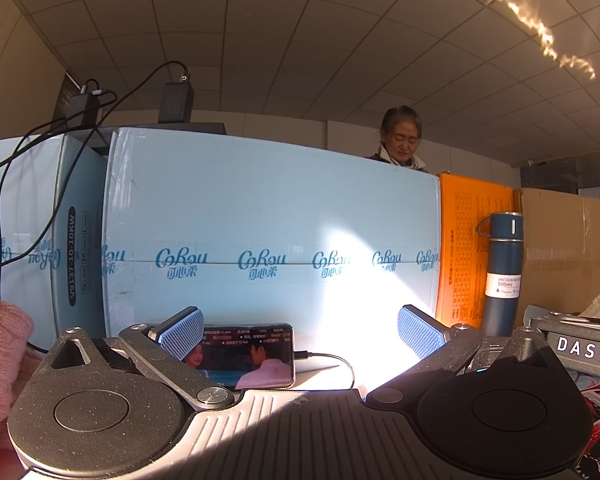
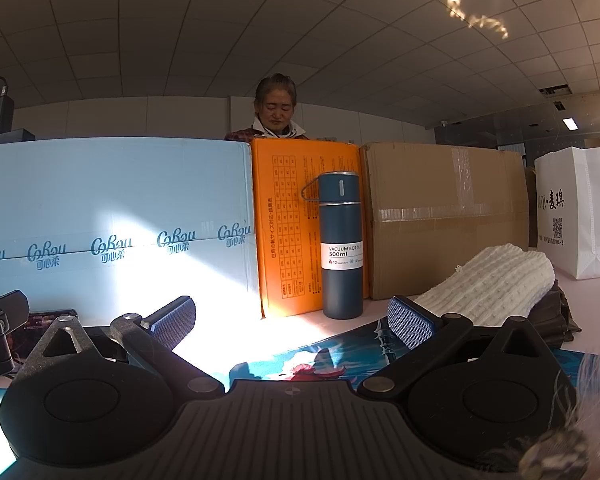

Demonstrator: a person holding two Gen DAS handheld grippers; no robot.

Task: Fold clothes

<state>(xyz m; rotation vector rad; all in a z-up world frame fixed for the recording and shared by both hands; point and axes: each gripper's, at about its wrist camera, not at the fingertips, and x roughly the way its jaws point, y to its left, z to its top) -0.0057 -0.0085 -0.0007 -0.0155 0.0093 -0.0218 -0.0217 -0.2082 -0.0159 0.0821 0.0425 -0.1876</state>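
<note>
Step in hand, by my judgement: approach, before any grasp. I hold the left hand-held gripper (image 1: 300, 334) level with its jaws wide and nothing between them; it faces a phone (image 1: 246, 354) leaning at the foot of a pale blue box (image 1: 276, 216). The right hand-held gripper (image 2: 292, 320) is likewise spread wide and empty, above a printed mat (image 2: 340, 356) on the counter (image 2: 592, 312).

The clothes lie to the right: a white knit garment (image 2: 496, 284) on a dark one (image 2: 560, 320), near a brown carton (image 2: 444, 216). A flask (image 2: 341, 244) stands just left of them.

Next move: swing the right hand-held gripper toward the white knit and lower it to an edge, clear of the flask.
</note>
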